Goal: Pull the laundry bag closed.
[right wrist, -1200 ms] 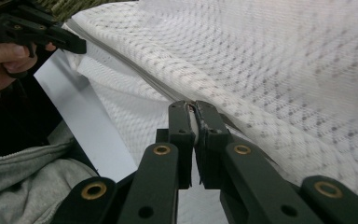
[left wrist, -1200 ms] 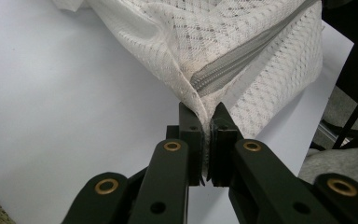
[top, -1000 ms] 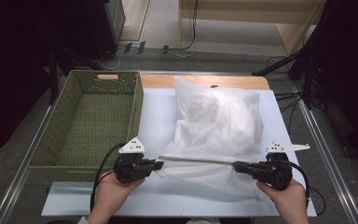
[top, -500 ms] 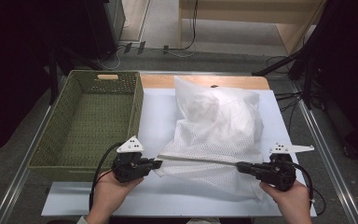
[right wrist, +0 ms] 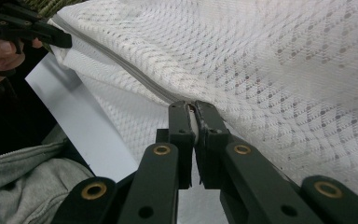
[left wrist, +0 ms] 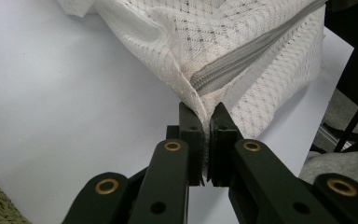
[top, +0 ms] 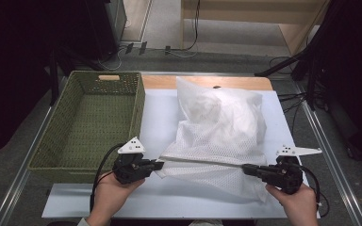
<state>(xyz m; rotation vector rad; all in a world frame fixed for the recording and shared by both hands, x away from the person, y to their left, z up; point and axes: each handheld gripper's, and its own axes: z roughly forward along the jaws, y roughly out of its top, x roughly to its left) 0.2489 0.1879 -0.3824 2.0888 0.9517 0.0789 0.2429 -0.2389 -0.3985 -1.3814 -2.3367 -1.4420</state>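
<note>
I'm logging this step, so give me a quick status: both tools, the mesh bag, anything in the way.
Left tool shut on mesh bag corner. Right tool shut at zipper, pulled taut between. Green basket beside, apart; nothing blocking.

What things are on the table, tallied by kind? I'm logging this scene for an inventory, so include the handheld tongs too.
White mesh zip bag: 1
Green woven basket: 1
Handheld tongs: 2, the left tongs and the right tongs, each clamped on the bag's zipper edge
Total: 4
</note>
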